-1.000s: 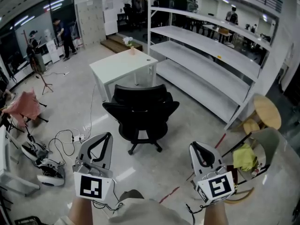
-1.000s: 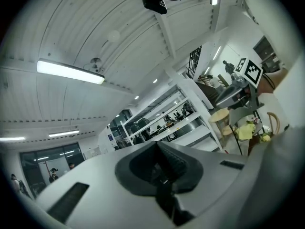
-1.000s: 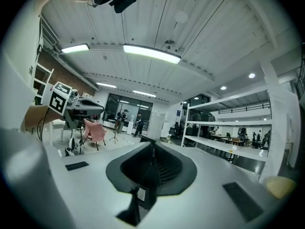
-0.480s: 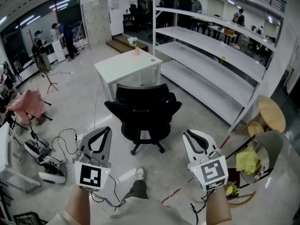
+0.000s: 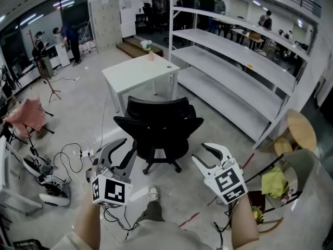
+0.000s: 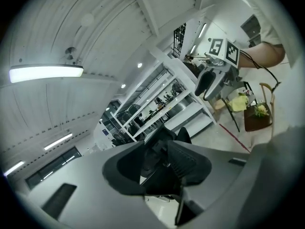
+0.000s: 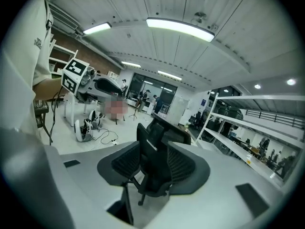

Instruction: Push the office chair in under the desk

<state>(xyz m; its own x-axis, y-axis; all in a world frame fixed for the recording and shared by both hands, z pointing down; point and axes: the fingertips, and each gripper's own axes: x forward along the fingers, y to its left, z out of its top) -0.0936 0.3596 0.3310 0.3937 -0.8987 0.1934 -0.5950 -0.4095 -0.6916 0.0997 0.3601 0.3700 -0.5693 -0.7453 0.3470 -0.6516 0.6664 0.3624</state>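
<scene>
The black office chair [image 5: 158, 121] stands on the floor with its back toward me, just in front of the white desk [image 5: 138, 72]. Both grippers hang in the air short of the chair, apart from it. My left gripper [image 5: 125, 151] is tilted to the right and its jaws are opening with nothing between them. My right gripper [image 5: 204, 154] leans to the left, its jaws also opening and empty. In the right gripper view the chair [image 7: 159, 130] shows at a distance beyond the right gripper [image 7: 155, 165]. The left gripper view is rolled sideways, and the chair [image 6: 164, 136] lies beyond the left gripper [image 6: 162, 170].
A small vase [image 5: 150, 54] stands on the desk's far edge. Long white shelving [image 5: 234, 51] runs along the right. Cables and a white device [image 5: 52, 187] lie on the floor at left. A round wooden table [image 5: 299, 125] and a chair with yellow cloth [image 5: 273, 178] stand at right.
Both grippers' jaws have gone from shut to open. The grippers have tilted inward toward each other and moved a little forward toward the chair.
</scene>
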